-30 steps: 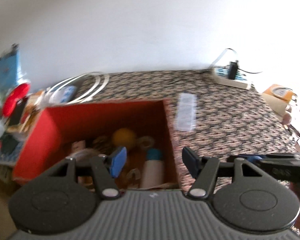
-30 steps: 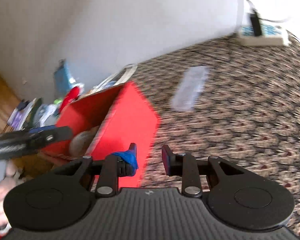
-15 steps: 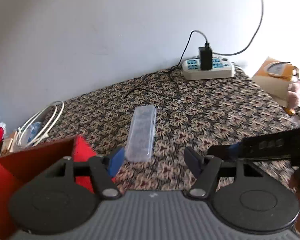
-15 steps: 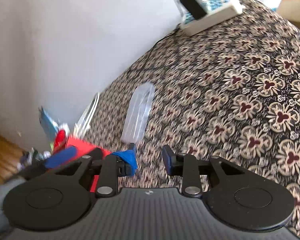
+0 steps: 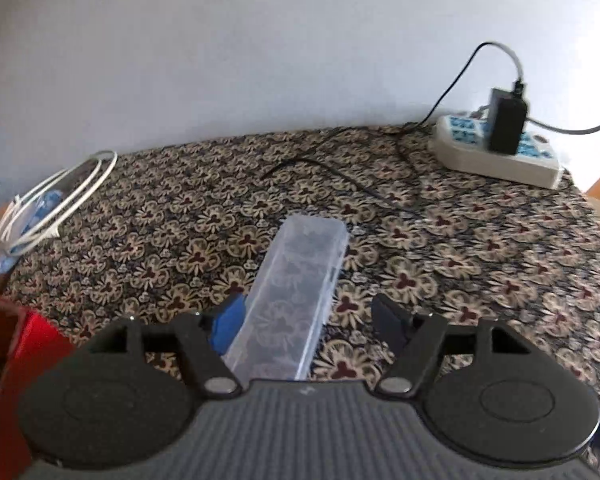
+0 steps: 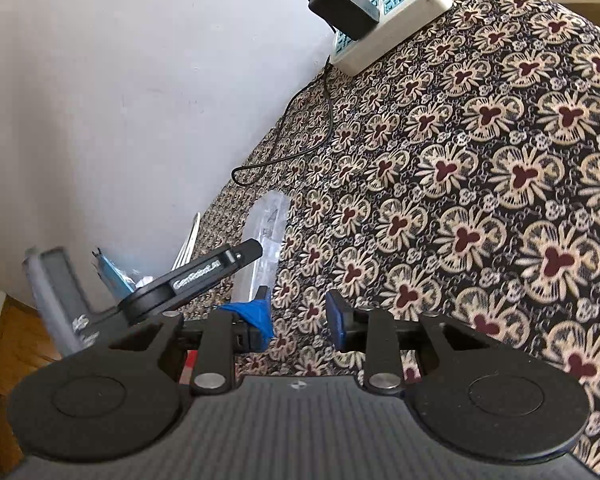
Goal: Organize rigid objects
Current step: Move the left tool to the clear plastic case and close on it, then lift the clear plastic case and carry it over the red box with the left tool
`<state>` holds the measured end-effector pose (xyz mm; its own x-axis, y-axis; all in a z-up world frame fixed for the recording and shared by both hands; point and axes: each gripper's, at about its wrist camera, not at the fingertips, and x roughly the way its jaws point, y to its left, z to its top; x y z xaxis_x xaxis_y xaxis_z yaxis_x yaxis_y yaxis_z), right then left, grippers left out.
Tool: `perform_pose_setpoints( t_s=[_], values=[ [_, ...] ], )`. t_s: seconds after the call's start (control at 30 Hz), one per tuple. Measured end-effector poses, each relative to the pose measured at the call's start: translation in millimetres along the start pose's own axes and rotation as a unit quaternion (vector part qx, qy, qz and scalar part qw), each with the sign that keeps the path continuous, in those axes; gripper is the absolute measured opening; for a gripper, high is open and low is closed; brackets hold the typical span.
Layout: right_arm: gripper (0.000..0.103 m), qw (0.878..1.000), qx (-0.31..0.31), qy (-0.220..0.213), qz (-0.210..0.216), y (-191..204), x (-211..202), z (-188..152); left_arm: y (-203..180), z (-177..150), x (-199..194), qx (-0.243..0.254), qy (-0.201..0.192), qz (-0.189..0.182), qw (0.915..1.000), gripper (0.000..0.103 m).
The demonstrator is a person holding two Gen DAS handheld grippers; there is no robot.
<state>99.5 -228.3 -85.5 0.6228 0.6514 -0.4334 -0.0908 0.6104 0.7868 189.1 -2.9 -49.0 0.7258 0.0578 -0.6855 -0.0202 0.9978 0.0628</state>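
Left wrist, clear case (image 5: 296,296) now nearer, red box (image 5: 16,364) sidelined

Daylight, soft and even, brighter toward the right in both views; the pale plaster wall (image 5: 260,60) grades to grey at left. Fisheye bending strong: dark corners, the floral-patterned tablecloth (image 5: 480,248) curved at the edges. Left-wrist view slightly smeared, the white power strip with black adapter (image 5: 500,148) blurred. Right-wrist view tilted, sharper at centre; the grey upright object (image 6: 56,292) at left smeared. Shadows faint, short.
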Motion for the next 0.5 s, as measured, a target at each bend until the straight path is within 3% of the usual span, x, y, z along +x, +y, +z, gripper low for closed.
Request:
perform_pose_setpoints(
  t_s=[0.13, 0.27, 0.33, 0.4, 0.5],
  values=[
    [0.014, 1.0, 0.003, 0.001, 0.008, -5.8, 3.1, 5.5, -0.1, -3.7, 20.0, -0.01, 0.015, 0.027, 0.9995, 0.076],
    [0.014, 1.0, 0.002, 0.005, 0.01, -9.5, 10.8, 7.9, 2.7, -7.5, 34.9, -0.021, 0.04, 0.025, 0.9987, 0.077],
    [0.014, 1.0, 0.004, 0.008, 0.008, -11.5, 17.8, 9.1, 5.2, -8.9, 35.0, -0.031, 0.036, 0.018, 0.9987, 0.072],
    [0.014, 1.0, 0.005, 0.01, 0.009, -13.3, 23.8, 9.7, 5.5, -8.0, 34.1, -0.032, 0.04, 0.001, 0.9987, 0.06],
    [0.014, 1.0, 0.006, 0.014, 0.01, -16.5, 30.7, 8.8, 3.5, -8.9, 32.1, -0.032, 0.043, -0.003, 0.9985, 0.057]
  ],
)
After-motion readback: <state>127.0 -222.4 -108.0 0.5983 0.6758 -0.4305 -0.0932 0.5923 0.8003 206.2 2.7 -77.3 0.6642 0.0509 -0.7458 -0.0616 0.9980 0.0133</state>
